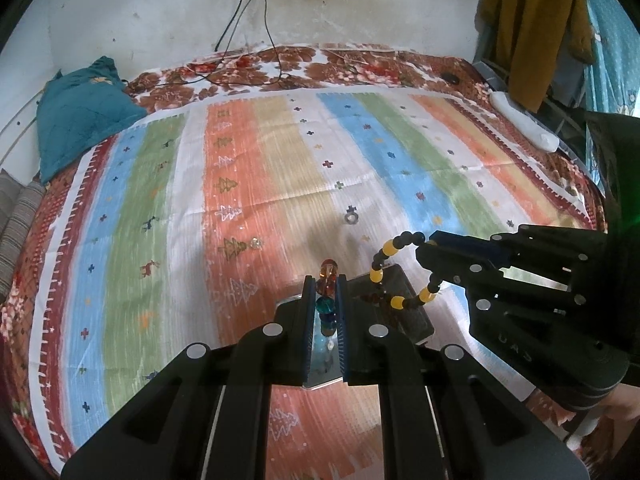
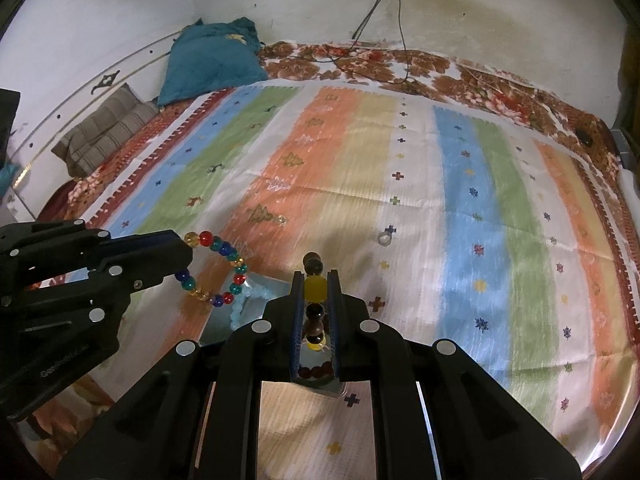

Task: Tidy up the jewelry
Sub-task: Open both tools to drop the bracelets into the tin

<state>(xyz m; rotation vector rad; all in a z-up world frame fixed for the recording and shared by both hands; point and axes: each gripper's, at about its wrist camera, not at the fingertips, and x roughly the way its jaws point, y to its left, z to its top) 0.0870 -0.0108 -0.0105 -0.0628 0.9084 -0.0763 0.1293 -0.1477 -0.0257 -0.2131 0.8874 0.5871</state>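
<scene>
Ring (image 1: 351, 219) on striped bedspread (image 1: 280, 168) beyond both bracelet-holding grippers

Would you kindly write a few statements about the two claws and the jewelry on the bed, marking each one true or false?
1. The left claw is shut on the multicolored bracelet. True.
2. The right claw is empty. False: it grips the yellow-and-black bracelet.
3. A ring lies on the striped bedspread. True.
4. Both bracelets lie flat on the bedspread. False: both are held up over a tray.
</scene>
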